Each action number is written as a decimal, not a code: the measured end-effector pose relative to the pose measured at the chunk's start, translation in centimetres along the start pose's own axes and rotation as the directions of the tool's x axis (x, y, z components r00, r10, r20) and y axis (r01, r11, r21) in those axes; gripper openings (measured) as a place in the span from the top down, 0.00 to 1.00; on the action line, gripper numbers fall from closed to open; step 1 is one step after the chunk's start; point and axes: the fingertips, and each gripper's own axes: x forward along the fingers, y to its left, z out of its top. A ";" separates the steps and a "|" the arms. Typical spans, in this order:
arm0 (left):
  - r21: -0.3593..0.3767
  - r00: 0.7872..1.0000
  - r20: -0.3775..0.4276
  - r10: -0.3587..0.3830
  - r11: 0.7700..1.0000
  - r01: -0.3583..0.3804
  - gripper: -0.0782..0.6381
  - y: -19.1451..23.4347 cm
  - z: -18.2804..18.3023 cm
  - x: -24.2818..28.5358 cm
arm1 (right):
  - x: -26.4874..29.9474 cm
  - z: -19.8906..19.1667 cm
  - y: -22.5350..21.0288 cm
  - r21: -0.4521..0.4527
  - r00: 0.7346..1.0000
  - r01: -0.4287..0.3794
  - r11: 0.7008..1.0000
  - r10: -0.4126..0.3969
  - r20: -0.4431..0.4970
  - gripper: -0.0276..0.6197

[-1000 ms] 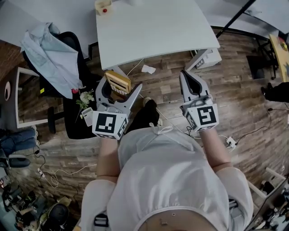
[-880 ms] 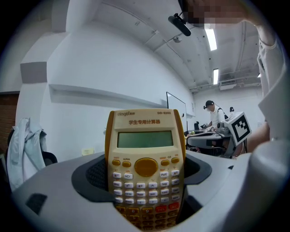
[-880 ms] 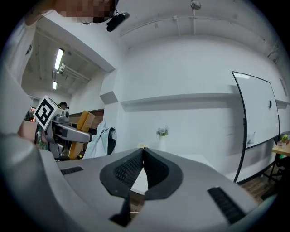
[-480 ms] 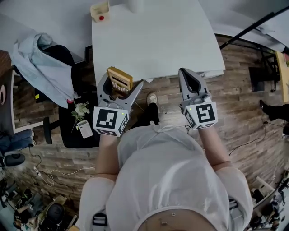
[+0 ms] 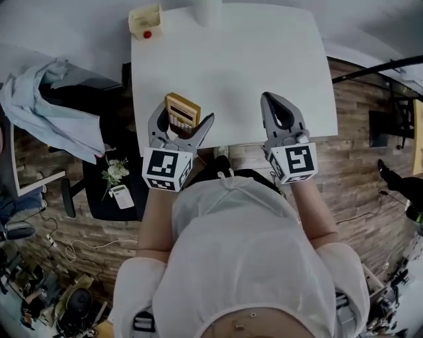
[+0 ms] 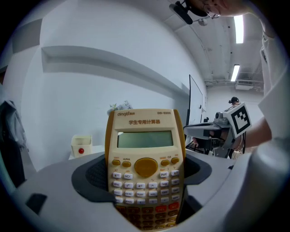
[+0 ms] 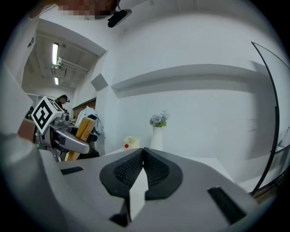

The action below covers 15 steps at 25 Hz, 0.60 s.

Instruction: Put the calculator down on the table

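Two grippers over the white table, as I run them from afar: my left gripper has its jaws clamped on the lower half of the yellow calculator, which stands upright between them, screen end up and keys facing the gripper's camera, above the table's near left part. Whether it touches the tabletop I cannot tell. My right gripper hangs at the near edge, jaws pressed together and empty. A white vase and a small yellow box stand at the far edge.
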 end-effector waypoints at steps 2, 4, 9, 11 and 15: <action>-0.009 0.999 -0.038 0.011 1.000 -0.011 0.31 0.9 -1.5 1.6 | 1.5 -0.8 -0.5 -0.006 1.000 -0.010 1.000 0.010 -0.019 0.95; -0.014 0.996 -0.090 0.015 1.000 -0.017 0.31 1.5 -3.4 3.3 | 2.7 -1.9 -1.0 0.001 0.999 -0.025 1.000 0.025 -0.044 0.95; 0.009 0.975 -0.220 0.030 1.000 -0.029 0.31 2.3 -7.4 6.9 | 5.1 -4.0 -2.1 0.025 0.994 -0.072 0.997 0.074 -0.086 0.95; -0.006 0.965 -0.262 0.026 1.000 -0.029 0.31 2.7 -8.8 8.4 | 6.3 -4.6 -2.5 0.034 0.991 -0.094 0.995 0.096 -0.093 0.95; -0.025 0.940 -0.341 0.029 0.999 -0.041 0.31 2.9 -10.7 11.7 | 8.5 -5.3 -4.2 0.059 0.985 -0.132 0.989 0.138 -0.107 0.95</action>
